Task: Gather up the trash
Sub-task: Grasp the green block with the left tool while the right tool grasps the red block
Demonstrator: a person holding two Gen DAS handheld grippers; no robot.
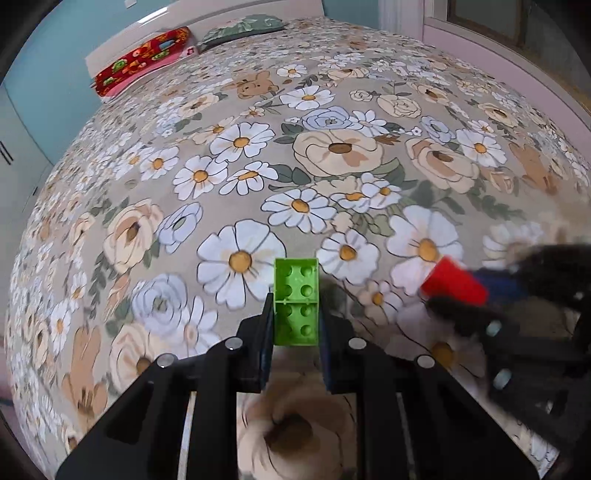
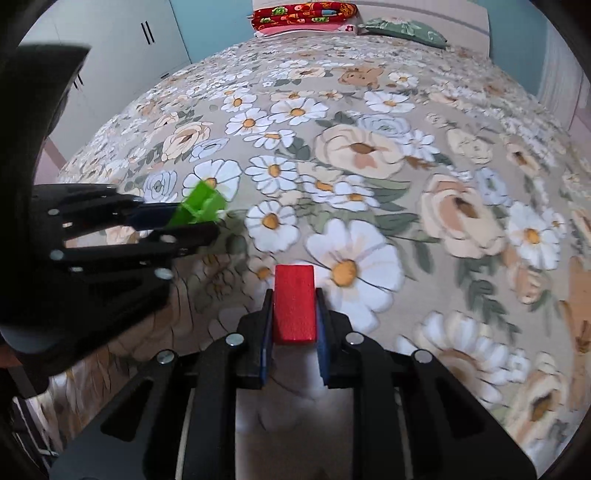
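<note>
**Ana:** Left wrist view first. The left gripper (image 1: pixel 296 314) is pinching a green brick (image 1: pixel 296 301), hollow side toward the camera, with the round sockets showing. Both black fingers (image 1: pixel 258 347) press on its long sides, and the far end of the brick sticks out past the fingertips.

**Ben:** Any bin, bag or basket to report on?

**Ana:** I can make out no container of that kind in either view, so there are no contents to describe. Below the grippers lies the floral bedspread (image 1: pixel 332 147), with a red patterned pillow (image 1: pixel 144 61) and a green leafy pillow (image 1: pixel 243 27) at the headboard end.

**Ben:** And the right wrist view?

**Ana:** The right gripper (image 2: pixel 294 314) is clamped on a red block (image 2: pixel 294 302). The block stands lengthways between the blue-lined pads (image 2: pixel 266 347), its smooth face toward the lens and its far end reaching beyond the tips.

**Ben:** How do the two grippers sit relative to each other?

**Ana:** Side by side over the near part of the bed. From the left camera, the right gripper appears blurred at the right edge, holding the red block (image 1: pixel 453 282). From the right camera, the left gripper (image 2: pixel 207 221) comes in from the left edge, with the green brick (image 2: pixel 201 208) tilted in its tips, close above a white daisy.

**Ben:** Are the pieces touching the bedspread?

**Ana:** I cannot tell; each one is in a gripper's grasp, with the fabric close behind.
</note>
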